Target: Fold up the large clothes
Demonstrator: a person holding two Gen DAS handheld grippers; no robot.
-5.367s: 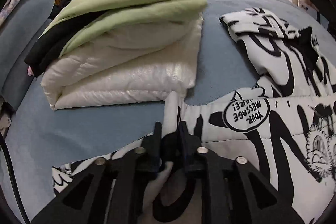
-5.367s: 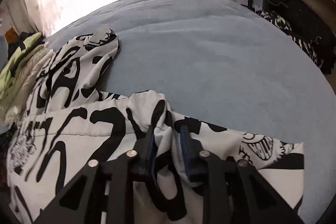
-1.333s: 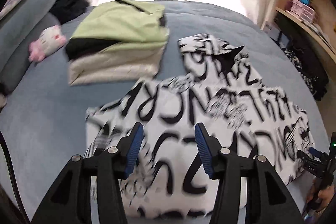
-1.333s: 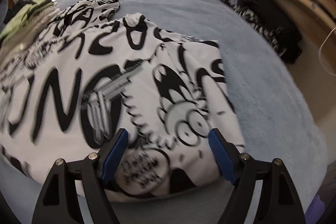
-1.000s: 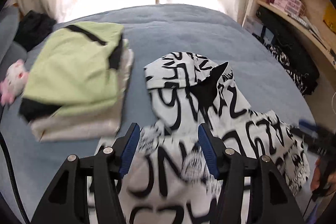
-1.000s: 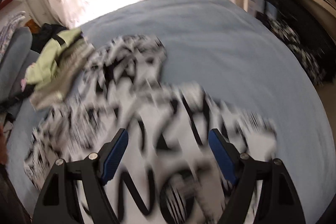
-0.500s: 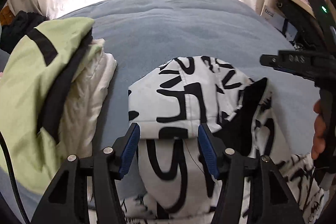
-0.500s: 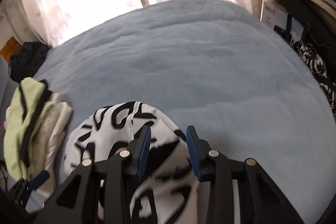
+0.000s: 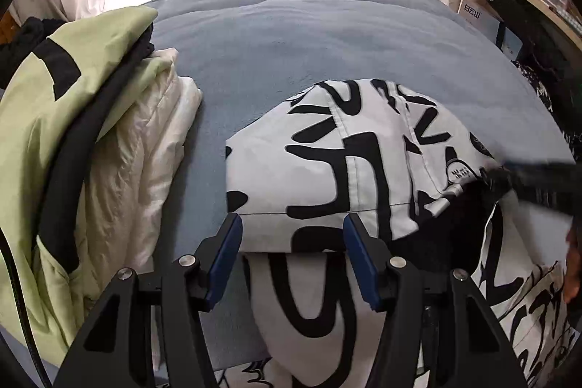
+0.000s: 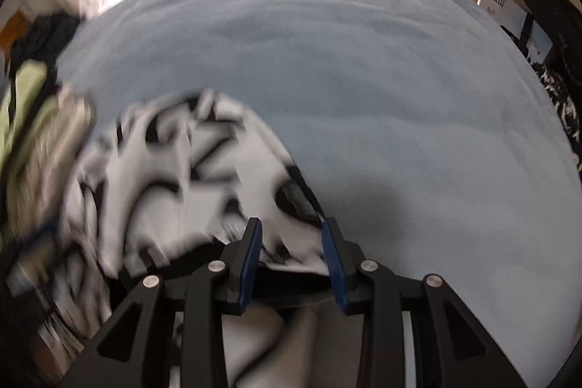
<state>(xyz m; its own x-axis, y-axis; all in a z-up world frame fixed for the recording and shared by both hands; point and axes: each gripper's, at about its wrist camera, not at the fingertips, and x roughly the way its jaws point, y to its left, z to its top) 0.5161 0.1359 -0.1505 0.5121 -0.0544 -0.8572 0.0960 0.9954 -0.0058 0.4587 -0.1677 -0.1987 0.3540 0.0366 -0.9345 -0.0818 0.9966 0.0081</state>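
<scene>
Both grippers hang over the hood end of a white jacket with black lettering (image 9: 327, 170), which lies on a blue-grey bedspread (image 9: 309, 35).

Left gripper (image 9: 293, 253) points steeply down with its blue-padded jaws spread apart. The hood's lower hem runs across the gap between them, and the pads stand clear of the cloth on both sides, so nothing is pinched. To its left sits a stack of folded clothes: a light green jacket with black trim (image 9: 47, 119) on top of a cream quilted jacket (image 9: 145, 148). This stack lies just beside the hood, with a strip of bedspread between them.

Further right in the left wrist view, the hood's black lining (image 9: 447, 231) shows at its opening, beside a silver cord end (image 9: 445, 202). At the right edge a dark, blurred tool reaches in to that opening.

Right gripper (image 10: 293, 253) also points down, at the hood's right edge. Its jaws stand partly apart with the white and black fabric between them; the picture is blurred, and I cannot tell whether the pads press on the cloth. Bare bedspread fills the right of that view.
</scene>
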